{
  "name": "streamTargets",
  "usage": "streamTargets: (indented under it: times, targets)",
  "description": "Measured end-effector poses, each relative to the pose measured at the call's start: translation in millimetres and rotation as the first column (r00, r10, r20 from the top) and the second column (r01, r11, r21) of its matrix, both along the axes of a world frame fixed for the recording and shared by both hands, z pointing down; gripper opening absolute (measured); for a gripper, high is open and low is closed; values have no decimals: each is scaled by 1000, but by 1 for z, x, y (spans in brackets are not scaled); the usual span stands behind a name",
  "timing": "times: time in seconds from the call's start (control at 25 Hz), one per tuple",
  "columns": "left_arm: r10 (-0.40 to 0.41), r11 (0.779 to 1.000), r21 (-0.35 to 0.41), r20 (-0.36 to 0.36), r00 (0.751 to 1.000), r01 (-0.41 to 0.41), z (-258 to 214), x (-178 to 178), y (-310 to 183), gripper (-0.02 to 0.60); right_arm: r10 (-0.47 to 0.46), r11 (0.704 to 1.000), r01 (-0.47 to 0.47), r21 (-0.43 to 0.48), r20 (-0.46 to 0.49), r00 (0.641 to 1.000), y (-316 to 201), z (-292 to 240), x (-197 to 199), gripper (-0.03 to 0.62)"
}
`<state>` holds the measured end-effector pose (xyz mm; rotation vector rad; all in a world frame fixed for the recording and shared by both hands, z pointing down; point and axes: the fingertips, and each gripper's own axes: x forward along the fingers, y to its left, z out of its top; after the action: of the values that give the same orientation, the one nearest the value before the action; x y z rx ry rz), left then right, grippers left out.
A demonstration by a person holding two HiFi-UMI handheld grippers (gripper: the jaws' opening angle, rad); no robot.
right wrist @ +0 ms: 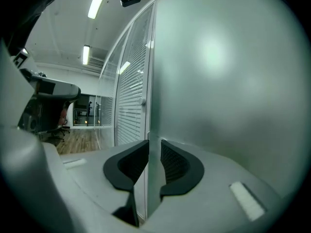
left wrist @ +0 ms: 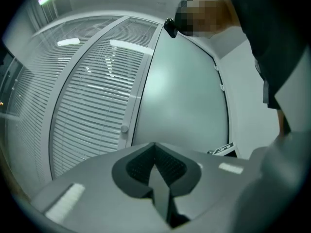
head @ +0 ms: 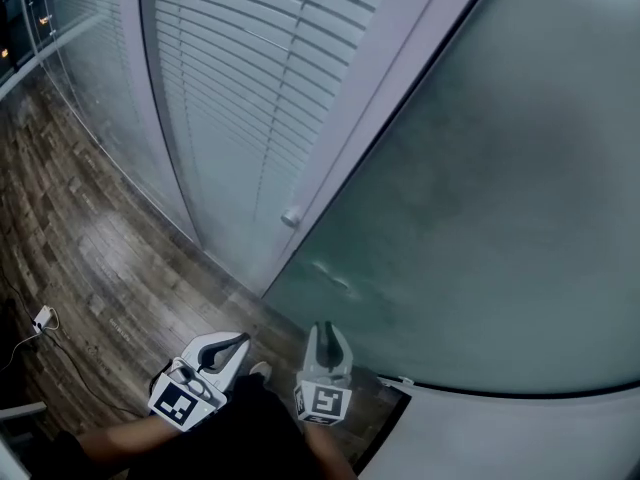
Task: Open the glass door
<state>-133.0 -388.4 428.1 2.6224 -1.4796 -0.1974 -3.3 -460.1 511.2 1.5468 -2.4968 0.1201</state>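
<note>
The frosted glass door (head: 480,198) fills the right of the head view, and its near edge (head: 330,208) runs down to the wooden floor. My right gripper (head: 324,330) points at the door's lower part, close to that edge. In the right gripper view the door (right wrist: 223,81) fills the right side. Its edge (right wrist: 151,81) lines up with the gap of my right gripper (right wrist: 154,152). The jaws stand apart and neither pad presses on the glass. My left gripper (head: 235,346) hangs to the left, away from the door. In its own view, my left gripper (left wrist: 155,154) is shut with nothing in it.
Left of the door stands a glass wall with white slat blinds (head: 250,88). A small round knob (head: 290,216) sits on the frame beside the door's edge. A white plug and cable (head: 42,318) lie on the wooden floor (head: 80,238). An office chair (right wrist: 48,106) stands behind at the left.
</note>
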Motion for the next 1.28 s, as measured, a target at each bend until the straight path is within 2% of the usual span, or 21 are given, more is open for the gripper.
streamTargets:
  times: [0.24,0.4,0.72,1.08,1.28]
  targets:
    - [-85,996,-20,6,996,85,7,-5,-11,0,-22,999,23,-22,43,999,-32,22,0,71]
    - [-128,991,-30,8,992,128,2,-7,-14,0,-4,999,6,-44,48,999,-51,32,5,101]
    - [-201,978,-54,32,979,202,14,-14,-6,0,17,997,-11,-82,77,997,-82,57,7,114]
    - [-278,958,-64,43,960,280,10,-29,-2,0,49,994,-39,-98,99,994,-109,60,1,127]
    - [-336,937,-78,59,940,340,11,-42,7,0,82,993,-72,-92,116,990,-113,59,1,130]
